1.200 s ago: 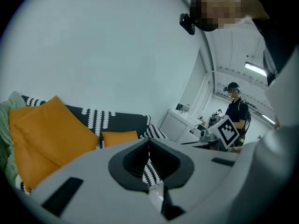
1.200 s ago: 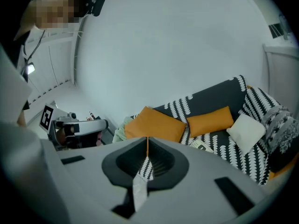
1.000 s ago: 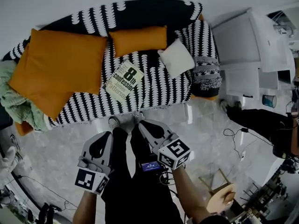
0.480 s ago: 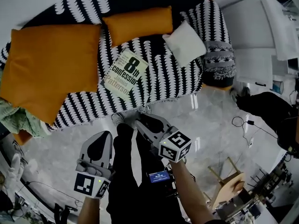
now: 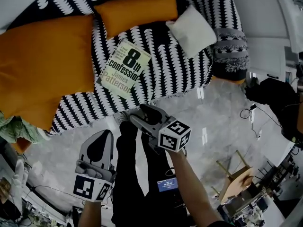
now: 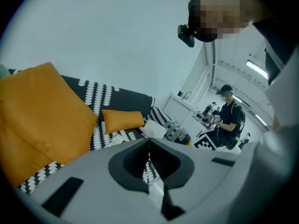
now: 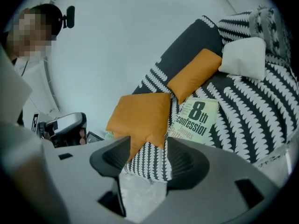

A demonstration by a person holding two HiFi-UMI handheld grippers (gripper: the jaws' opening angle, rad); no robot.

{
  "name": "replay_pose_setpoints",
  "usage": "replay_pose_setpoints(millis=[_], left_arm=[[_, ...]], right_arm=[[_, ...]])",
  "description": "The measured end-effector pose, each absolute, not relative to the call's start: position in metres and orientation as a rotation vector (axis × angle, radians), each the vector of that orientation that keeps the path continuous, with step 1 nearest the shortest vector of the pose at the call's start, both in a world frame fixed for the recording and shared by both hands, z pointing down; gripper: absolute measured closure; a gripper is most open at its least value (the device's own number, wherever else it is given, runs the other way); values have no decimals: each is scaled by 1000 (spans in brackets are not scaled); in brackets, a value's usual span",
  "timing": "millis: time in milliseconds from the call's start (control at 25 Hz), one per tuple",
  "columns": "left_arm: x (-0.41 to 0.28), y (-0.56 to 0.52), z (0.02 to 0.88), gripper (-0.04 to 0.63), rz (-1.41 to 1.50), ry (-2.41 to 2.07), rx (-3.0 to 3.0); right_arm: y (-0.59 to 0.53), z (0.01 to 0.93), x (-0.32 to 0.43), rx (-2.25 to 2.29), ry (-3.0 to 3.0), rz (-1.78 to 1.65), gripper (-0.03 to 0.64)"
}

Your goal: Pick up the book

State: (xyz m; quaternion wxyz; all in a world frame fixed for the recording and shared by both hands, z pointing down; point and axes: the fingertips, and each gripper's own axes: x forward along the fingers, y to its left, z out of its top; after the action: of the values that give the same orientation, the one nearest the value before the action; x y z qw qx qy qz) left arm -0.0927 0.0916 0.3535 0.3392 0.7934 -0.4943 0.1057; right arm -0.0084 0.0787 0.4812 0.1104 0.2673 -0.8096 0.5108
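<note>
**A:** What do we have in the head view?

**B:** The pale green paperback book (image 5: 124, 68) lies flat on the seat of the black-and-white patterned sofa (image 5: 165, 79), near its front edge. It is just beside the large orange cushion (image 5: 42, 70) and in front of the smaller orange cushion (image 5: 135, 11). A white square cushion (image 5: 191, 25) sits toward the seat's right end. Our left gripper (image 5: 101, 137) and right gripper (image 5: 140, 113) both hang over the grey marbled floor (image 5: 213, 112), short of the sofa's front edge, and the right one is nearer to it.

**A:** And the left gripper view?

**B:** There our left gripper (image 6: 149, 143) has its jaws together, with nothing in them. The book (image 6: 114, 138) is a small pale patch on the seat beyond.

**A:** The right gripper view?

**B:** Our right gripper (image 7: 147, 147) has its jaws wide, having just been opening, and nothing is between them. They point at the sofa's front edge. The book (image 7: 195, 116) lies beyond, well apart from them.
</note>
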Motion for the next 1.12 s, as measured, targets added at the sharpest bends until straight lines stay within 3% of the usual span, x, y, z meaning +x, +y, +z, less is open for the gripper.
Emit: replay_pose_setpoints(millis=[1120], left_arm=[[-85, 63, 421, 581, 385, -1314, 1992]], right_arm=[[34, 668, -26, 838, -2111, 1968, 324]])
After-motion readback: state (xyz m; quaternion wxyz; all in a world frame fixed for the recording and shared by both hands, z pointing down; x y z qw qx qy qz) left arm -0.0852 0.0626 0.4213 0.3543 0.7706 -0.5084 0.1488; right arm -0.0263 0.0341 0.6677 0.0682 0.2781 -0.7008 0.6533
